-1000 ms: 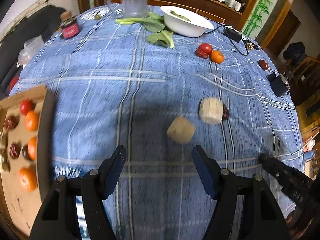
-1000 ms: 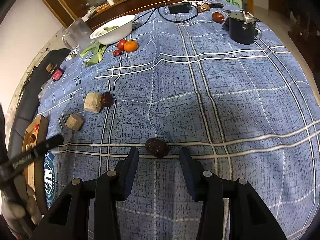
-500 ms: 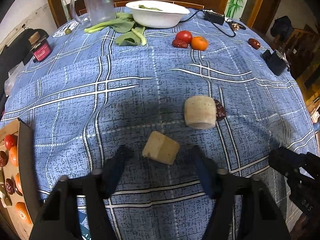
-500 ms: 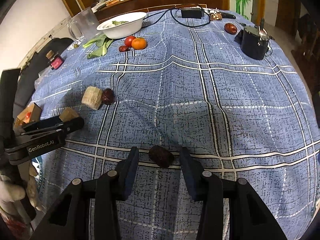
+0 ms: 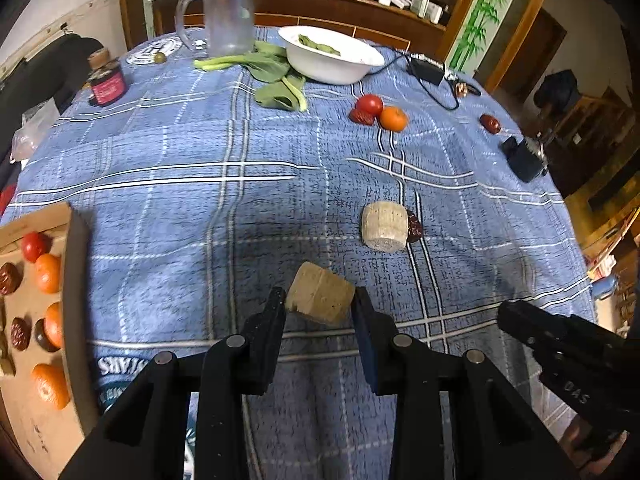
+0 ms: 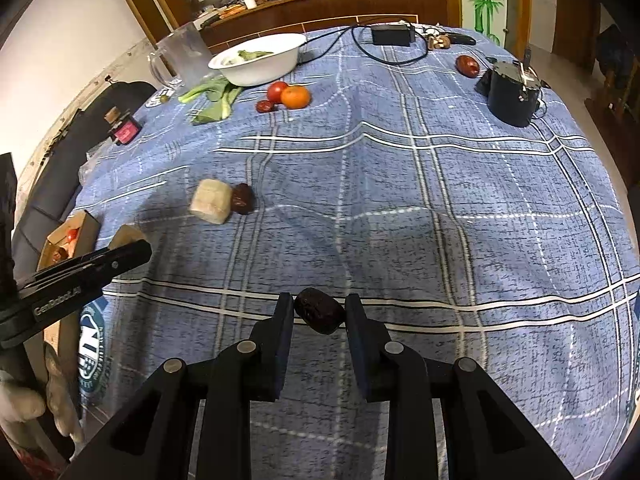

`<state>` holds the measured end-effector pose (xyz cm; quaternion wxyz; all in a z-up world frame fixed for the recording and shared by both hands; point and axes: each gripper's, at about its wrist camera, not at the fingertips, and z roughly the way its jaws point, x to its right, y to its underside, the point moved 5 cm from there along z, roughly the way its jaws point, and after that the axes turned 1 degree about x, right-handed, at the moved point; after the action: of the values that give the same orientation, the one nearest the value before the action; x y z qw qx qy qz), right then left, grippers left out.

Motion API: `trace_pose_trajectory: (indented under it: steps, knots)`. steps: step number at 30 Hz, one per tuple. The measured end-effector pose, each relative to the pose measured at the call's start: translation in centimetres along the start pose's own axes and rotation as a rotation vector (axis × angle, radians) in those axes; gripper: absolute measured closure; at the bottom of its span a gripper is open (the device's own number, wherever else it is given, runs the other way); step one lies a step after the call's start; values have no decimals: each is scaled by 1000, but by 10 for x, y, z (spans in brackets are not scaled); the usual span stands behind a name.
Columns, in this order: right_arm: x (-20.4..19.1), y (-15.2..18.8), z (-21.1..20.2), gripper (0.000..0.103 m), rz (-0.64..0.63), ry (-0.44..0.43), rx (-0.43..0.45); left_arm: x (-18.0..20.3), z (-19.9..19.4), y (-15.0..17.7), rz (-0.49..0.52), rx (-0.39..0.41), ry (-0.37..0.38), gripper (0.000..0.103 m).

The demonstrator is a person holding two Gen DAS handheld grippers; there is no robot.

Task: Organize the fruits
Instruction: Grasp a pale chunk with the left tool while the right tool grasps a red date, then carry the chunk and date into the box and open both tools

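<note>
1. The left gripper [image 5: 319, 305] pinches a tan block [image 5: 320, 298] above the blue tablecloth [image 5: 200, 152].
2. The right gripper [image 6: 318, 312] pinches a dark date [image 6: 319, 314].
3. The cardboard box [image 5: 76, 280] of fruit sits at nine o'clock.
4. A tomato [image 5: 369, 104] and orange [image 5: 393, 118] lie touching at one o'clock.

Wooden sideboard [image 6: 320, 4] is standing behind the blue plaid tablecloth [image 6: 440, 184]; bamboo mural [image 5: 476, 20] is flanking a wooden doorframe [image 5: 524, 20].
</note>
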<state>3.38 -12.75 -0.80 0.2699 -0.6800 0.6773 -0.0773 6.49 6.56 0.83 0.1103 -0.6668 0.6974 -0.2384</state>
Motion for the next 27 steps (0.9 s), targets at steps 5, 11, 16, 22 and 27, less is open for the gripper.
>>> trace_pose_trajectory:
  steps: [5, 11, 16, 22, 27]
  knots:
    - [-24, 1, -4, 75, -20, -19, 1, -14, -25, 7, -24, 27, 6, 71]
    - [-70, 3, -12, 75, -57, -67, 9, -48, -58, 21, -65, 51, -6, 71]
    - [-130, 9, -13, 75, -121, -138, 4, -103, -91, 39, -108, 68, -75, 71]
    - [-214, 21, -8, 74, -216, -233, -16, -180, -113, 65, -186, 47, -160, 70]
    - [-281, 39, 4, 74, -309, -295, -46, -230, -120, 89, -233, 15, -205, 70]
